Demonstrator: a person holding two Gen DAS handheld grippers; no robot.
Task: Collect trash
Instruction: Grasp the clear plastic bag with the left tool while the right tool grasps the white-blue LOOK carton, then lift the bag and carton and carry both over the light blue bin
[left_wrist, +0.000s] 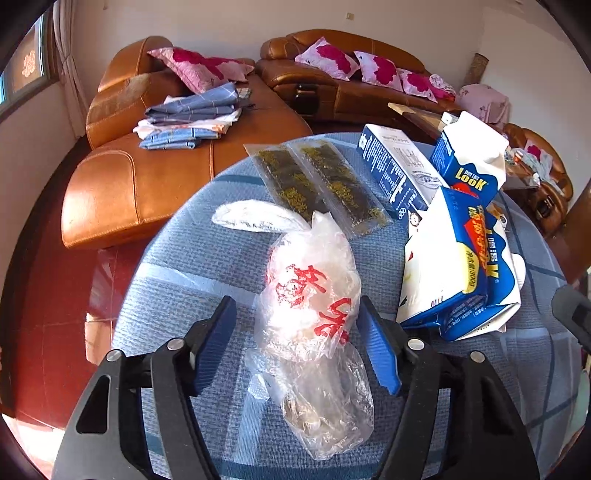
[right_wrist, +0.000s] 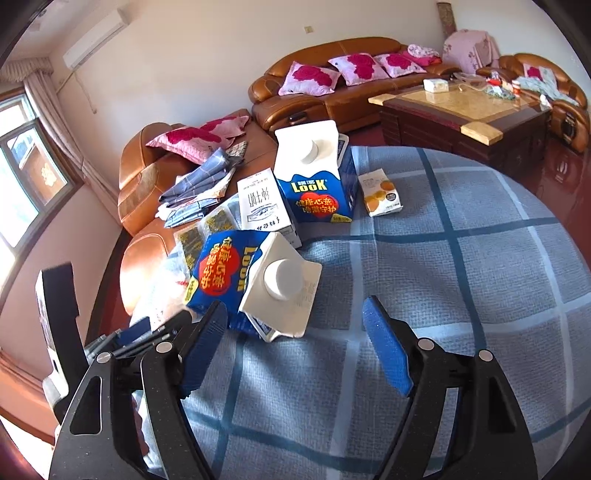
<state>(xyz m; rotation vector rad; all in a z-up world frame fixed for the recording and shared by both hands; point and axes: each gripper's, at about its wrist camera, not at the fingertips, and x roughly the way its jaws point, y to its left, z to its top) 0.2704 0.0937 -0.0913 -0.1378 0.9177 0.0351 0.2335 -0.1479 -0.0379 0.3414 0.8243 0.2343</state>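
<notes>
A crumpled clear plastic bag with red print (left_wrist: 314, 317) lies on the round table with a blue checked cloth (left_wrist: 177, 266). My left gripper (left_wrist: 297, 314) is open, with the bag between its blue fingers. A tipped blue-and-white LOOK carton (right_wrist: 255, 284) lies just ahead and left of my open, empty right gripper (right_wrist: 295, 317). It also shows in the left wrist view (left_wrist: 458, 266). A second LOOK carton (right_wrist: 317, 177) stands upright behind it. A white milk box (right_wrist: 262, 206), two seaweed packets (left_wrist: 317, 184) and a small snack packet (right_wrist: 380, 192) lie on the cloth too.
Brown leather sofas (left_wrist: 147, 155) with pink cushions and folded blue cloths (left_wrist: 192, 114) stand beyond the table. A wooden coffee table (right_wrist: 461, 110) with small items stands at the back right. The floor is glossy red.
</notes>
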